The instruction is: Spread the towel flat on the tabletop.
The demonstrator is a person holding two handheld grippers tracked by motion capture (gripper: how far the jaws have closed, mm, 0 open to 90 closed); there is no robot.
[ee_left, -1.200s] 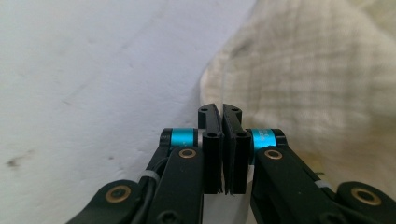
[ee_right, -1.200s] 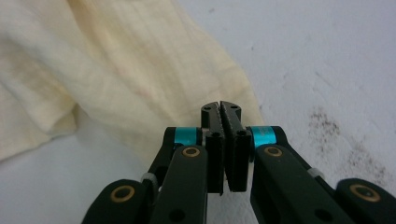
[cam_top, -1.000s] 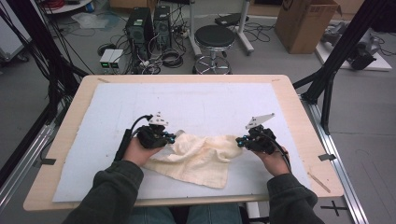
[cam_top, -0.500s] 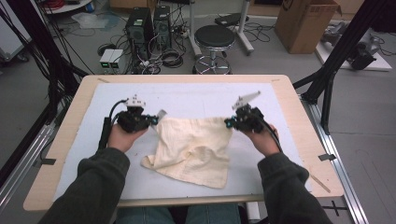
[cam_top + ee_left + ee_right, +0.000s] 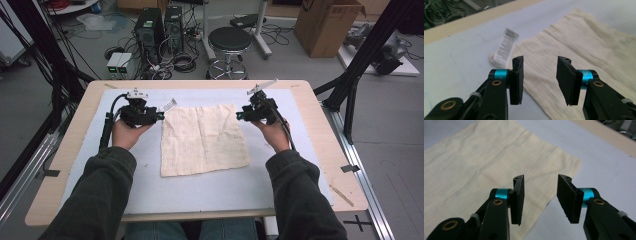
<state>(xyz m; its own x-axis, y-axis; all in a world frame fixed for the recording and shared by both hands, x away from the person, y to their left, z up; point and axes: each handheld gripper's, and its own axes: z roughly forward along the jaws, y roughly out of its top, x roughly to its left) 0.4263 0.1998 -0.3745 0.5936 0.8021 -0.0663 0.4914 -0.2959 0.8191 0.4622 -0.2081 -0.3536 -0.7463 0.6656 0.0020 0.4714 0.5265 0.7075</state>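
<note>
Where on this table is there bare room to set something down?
Free: the mat between the cloth and the table's near edge, and the strips outside each forearm. Crowded: the cloth's far corners, with the left gripper, the right gripper and the tag.

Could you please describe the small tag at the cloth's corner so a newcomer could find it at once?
On the white mat covering the wooden table lies a flat cream cloth. At its far corner by the left gripper, a small tag sticks out onto the mat. It is a silvery-white strip, unlike the cream weave.
</note>
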